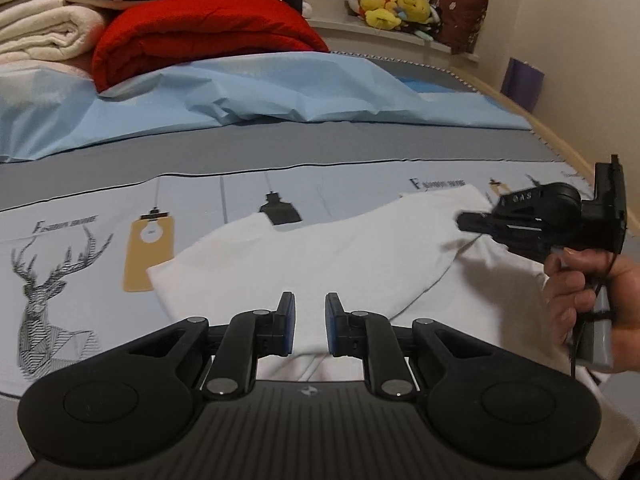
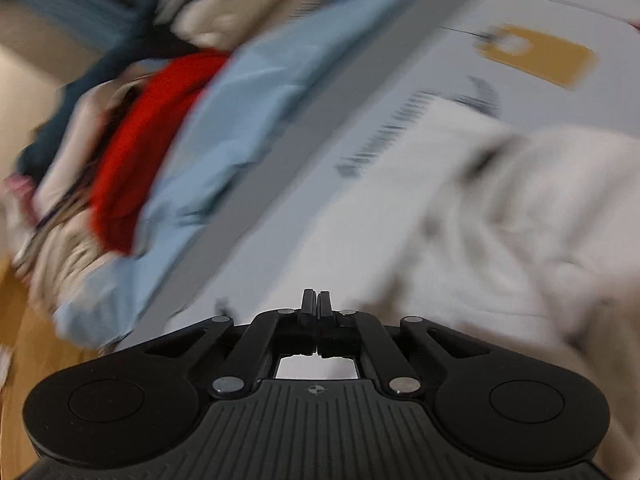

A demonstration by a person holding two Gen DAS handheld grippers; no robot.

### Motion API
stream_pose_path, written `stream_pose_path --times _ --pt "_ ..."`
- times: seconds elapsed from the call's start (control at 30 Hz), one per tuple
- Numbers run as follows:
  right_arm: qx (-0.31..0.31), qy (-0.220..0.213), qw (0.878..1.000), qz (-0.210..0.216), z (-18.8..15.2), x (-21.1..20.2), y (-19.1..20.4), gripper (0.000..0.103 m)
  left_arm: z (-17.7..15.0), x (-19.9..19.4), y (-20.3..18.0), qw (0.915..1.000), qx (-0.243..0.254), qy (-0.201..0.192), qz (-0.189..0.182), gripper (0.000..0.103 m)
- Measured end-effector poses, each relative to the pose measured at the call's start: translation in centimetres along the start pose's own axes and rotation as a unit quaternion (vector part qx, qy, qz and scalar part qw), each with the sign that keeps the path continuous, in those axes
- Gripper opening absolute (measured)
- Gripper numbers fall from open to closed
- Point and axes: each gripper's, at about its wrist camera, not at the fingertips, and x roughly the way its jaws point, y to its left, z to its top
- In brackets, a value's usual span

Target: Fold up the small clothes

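Printed bedsheet [image 1: 100, 248] bears white garment [image 1: 320, 256] beneath the parted left gripper [image 1: 310, 320].

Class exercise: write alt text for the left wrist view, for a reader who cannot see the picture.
A white garment lies partly folded on a printed bedsheet, with the open left gripper over its near edge. At right, a hand holds the right gripper above the cloth. Folded bedding, including a red blanket, is stacked behind.
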Motion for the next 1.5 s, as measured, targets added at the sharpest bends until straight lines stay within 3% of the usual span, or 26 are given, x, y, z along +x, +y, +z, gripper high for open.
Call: stream_pose_path --times 0.07,0.13,0.17,0.23,0.33,0.4,0.47,0.5,0.57,0.6,0.63,0.73,0.8,0.83,0.93,1.0,1.03,1.17,1.23,1.33,1.4,1.47,1.5 --pt "-0.054 0.008 0.997 0.052 -0.4 -0.3 2.4 0.000 0.5 0.1 0.2 0.9997 -0.015 -0.006 -0.016 0.017" --pt "-0.123 0.040 0.985 0.113 -1.2 -0.6 5.3 0.000 1.3 0.1 0.8 0.9984 -0.044 -0.016 -0.033 0.017" --pt "-0.152 0.051 0.981 0.111 -1.8 -0.7 6.4 0.000 1.6 0.1 0.9 0.9977 -0.053 -0.019 -0.037 0.017" --pt "-0.139 0.062 0.987 0.050 -2.3 -0.2 6.3 0.000 2.1 0.2 1.1 0.9974 -0.061 -0.023 -0.030 0.017" --pt "-0.041 0.032 0.996 -0.065 -2.1 -0.1 3.0 0.008 2.5 0.4 1.7 0.9969 -0.073 -0.020 -0.022 0.017" --pt "-0.001 0.026 0.996 -0.091 -1.9 0.1 1.3 0.022 2.6 0.4 2.2 0.9966 -0.079 -0.020 -0.016 0.017" --pt "0.002 0.026 0.995 -0.098 -1.9 0.9 0.7 0.042 2.7 0.2 2.8 0.9964 -0.081 -0.020 -0.012 0.017" --pt "-0.008 0.028 0.994 -0.106 -2.1 1.3 0.6 0.042 2.7 0.1 3.0 0.9963 -0.082 -0.021 -0.009 0.017" --pt "-0.012 0.028 0.993 -0.110 -2.6 2.0 0.5 0.036 2.7 -0.2 3.7 0.9960 -0.087 -0.022 -0.007 0.017" --pt "-0.015 0.026 0.994 -0.105 -2.9 2.1 0.4 0.025 2.8 -0.3 4.0 0.9957 -0.089 -0.022 -0.007 0.017" --pt "-0.025 0.023 0.995 -0.096 -3.0 2.2 0.8 0.004 2.8 -0.4 4.2 0.9955 -0.092 -0.022 -0.008 0.018" --pt "-0.131 -0.014 0.990 -0.049 -4.0 1.4 4.5 0.003 3.3 -0.7 4.6 0.9950 -0.095 -0.024 -0.020 0.018" --pt "-0.228 -0.017 0.973 0.016 -5.1 0.9 7.9 0.003 3.7 -1.0 4.9 0.9928 -0.108 -0.026 -0.045 0.020" --pt "-0.278 -0.012 0.959 0.050 -6.2 0.5 9.5 0.003 3.9 -1.1 4.9 0.9913 -0.115 -0.027 -0.059 0.025" --pt "-0.428 0.029 0.893 0.134 -10.6 -0.8 13.8 0.003 4.4 -1.4 5.1 0.9851 -0.136 -0.029 -0.102 0.038" --pt "-0.491 0.069 0.853 0.163 -13.5 -1.1 15.3 0.003 4.4 -1.2 4.8 0.9841 -0.134 -0.016 -0.116 0.039" --pt "-0.509 0.088 0.839 0.171 -14.8 -1.2 15.7 0.002 4.4 -1.0 4.6 0.9852 -0.127 -0.007 -0.115 0.039" --pt "-0.555 0.150 0.800 0.174 -18.5 -0.9 16.1 0.003 2.8 1.6 3.8 0.9898 -0.086 0.085 -0.076 0.040" --pt "-0.569 0.173 0.788 0.160 -20.1 -0.8 16.3 0.006 1.7 2.9 3.9 0.9885 -0.076 0.118 -0.054 0.040" --pt "-0.564 0.222 0.782 0.142 -20.8 -0.8 16.3 0.010 1.0 3.8 4.5 0.9874 -0.083 0.126 -0.049 0.040" --pt "-0.549 0.236 0.789 0.147 -19.5 -1.4 16.2 0.017 1.0 4.0 4.3 0.9876 -0.087 0.118 -0.055 0.040" --pt "-0.526 0.245 0.802 0.142 -18.1 -2.3 15.9 0.032 1.2 4.3 3.7 0.9881 -0.083 0.111 -0.066 0.039" --pt "-0.515 0.247 0.810 0.137 -17.0 -2.9 15.6 0.033 1.4 4.6 3.3 0.9884 -0.078 0.109 -0.071 0.039"
